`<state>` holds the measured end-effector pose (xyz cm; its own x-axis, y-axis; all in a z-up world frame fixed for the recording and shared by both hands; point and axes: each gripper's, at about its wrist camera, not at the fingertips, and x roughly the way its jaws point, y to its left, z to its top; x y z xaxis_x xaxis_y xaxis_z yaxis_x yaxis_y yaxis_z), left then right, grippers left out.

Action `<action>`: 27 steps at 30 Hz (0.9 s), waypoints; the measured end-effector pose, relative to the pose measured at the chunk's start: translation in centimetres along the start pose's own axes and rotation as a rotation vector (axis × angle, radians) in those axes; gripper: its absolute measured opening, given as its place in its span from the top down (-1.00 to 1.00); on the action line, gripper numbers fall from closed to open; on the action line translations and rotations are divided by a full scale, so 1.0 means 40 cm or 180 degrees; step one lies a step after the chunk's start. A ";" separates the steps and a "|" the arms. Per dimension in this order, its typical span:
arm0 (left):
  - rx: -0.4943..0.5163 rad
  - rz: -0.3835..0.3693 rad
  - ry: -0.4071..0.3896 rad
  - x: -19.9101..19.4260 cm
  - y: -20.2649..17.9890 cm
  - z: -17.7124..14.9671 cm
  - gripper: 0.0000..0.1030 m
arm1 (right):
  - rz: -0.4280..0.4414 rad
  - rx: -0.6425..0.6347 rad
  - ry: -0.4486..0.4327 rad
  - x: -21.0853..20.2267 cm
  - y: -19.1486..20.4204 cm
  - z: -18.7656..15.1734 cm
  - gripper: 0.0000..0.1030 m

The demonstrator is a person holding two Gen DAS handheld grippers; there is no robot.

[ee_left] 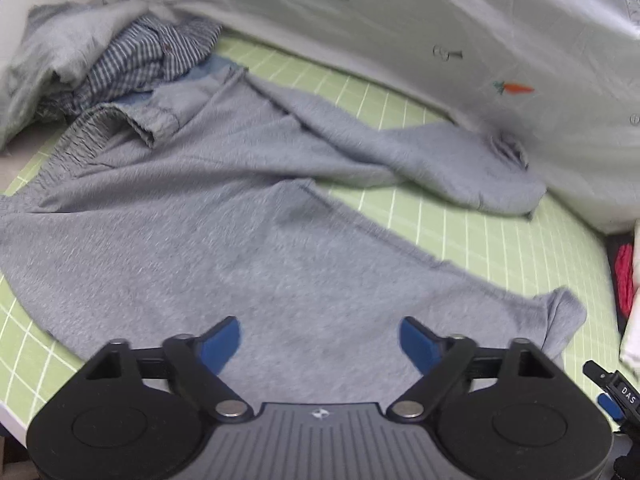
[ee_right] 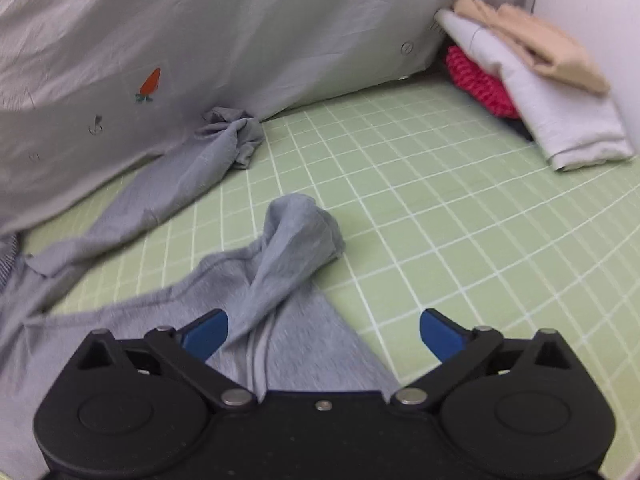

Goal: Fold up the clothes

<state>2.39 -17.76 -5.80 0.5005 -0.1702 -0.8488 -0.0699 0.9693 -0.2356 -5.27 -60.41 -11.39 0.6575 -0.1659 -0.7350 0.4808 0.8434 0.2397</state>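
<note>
Centrally, in both wrist views, a pair of grey trousers (ee_left: 192, 216) lies spread on a green gridded mat (ee_left: 460, 216), waistband toward the upper left of the left wrist frame and the two legs running off toward the right. Left gripper (ee_left: 320, 344): jaws spread wide with nothing between them, hovering over the broad upper part of the near leg at the lower centre of the frame. Right gripper (ee_right: 324, 332): jaws likewise wide apart, empty, with the bunched cuff of the near leg (ee_right: 304, 228) lying just ahead of them, slightly left of their midline, and cloth passing beneath the left blue pad (ee_right: 206, 334) without being pinched. The far leg (ee_right: 188, 176) stretches diagonally from the lower left toward the upper centre of the right wrist frame, its crumpled end resting against a pale printed sheet (ee_right: 240, 40) that forms the backdrop. Key relation: the near leg's long axis runs from the left gripper's position toward the right gripper's, so the right hand is judged the nearer to the cuff and the left to the hip. Smoothing that twisted cuff flat appears necessary before any fold. Striped and pale garments (ee_left: 152, 56) are heaped at the upper left of the left wrist frame; a folded stack (ee_right: 532, 80) sits at the upper right of the right wrist frame.
</note>
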 end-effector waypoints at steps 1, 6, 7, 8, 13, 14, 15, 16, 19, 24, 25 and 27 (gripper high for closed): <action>-0.0037 0.0015 -0.0010 0.000 -0.013 -0.003 -0.77 | 0.0099 0.0051 0.0030 0.021 -0.009 0.012 -1.00; -0.0130 0.0082 -0.0063 0.008 -0.072 0.004 -0.77 | 0.0362 0.0201 0.0261 0.129 -0.021 0.067 -1.00; -0.0131 0.0093 -0.0074 0.011 -0.083 0.010 -0.77 | 0.0404 0.0209 0.0315 0.152 -0.022 0.076 -0.95; -0.0129 0.0111 -0.0089 0.017 -0.095 0.017 -0.77 | 0.0461 0.0215 0.0365 0.176 -0.027 0.085 -0.78; -0.0120 0.0190 -0.0116 0.064 -0.158 0.068 -0.77 | 0.0760 0.0039 0.0601 0.256 -0.056 0.125 0.81; -0.0102 0.0218 -0.0124 0.066 -0.171 0.079 -0.77 | 0.0699 -0.0114 0.0579 0.248 -0.059 0.141 0.85; -0.0078 0.0240 -0.0140 0.065 -0.184 0.089 -0.77 | 0.0620 -0.0285 0.0534 0.233 -0.066 0.161 0.86; -0.0035 0.0246 -0.0160 0.064 -0.197 0.096 -0.77 | 0.0515 -0.0454 0.0478 0.214 -0.076 0.185 0.86; 0.0143 0.0264 -0.0193 0.066 -0.230 0.104 -0.77 | 0.0034 -0.0793 0.0223 0.169 -0.123 0.262 0.87; 0.0108 0.0220 -0.0071 0.077 -0.226 0.087 -0.77 | -0.1021 -0.1072 -0.0178 0.158 -0.194 0.319 0.06; 0.0079 0.0195 -0.0045 0.076 -0.221 0.083 -0.77 | -0.0968 -0.0904 -0.0177 0.150 -0.212 0.316 0.06; 0.0077 0.0205 -0.0037 0.069 -0.215 0.074 -0.77 | -0.0700 -0.0453 -0.0144 0.136 -0.241 0.282 -0.22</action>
<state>6.94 -26.02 -4.71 0.5058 -0.1053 -0.8562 -0.0816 0.9822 -0.1690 0.21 -75.21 -10.54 0.5729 -0.3732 -0.7298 0.5307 0.8474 -0.0167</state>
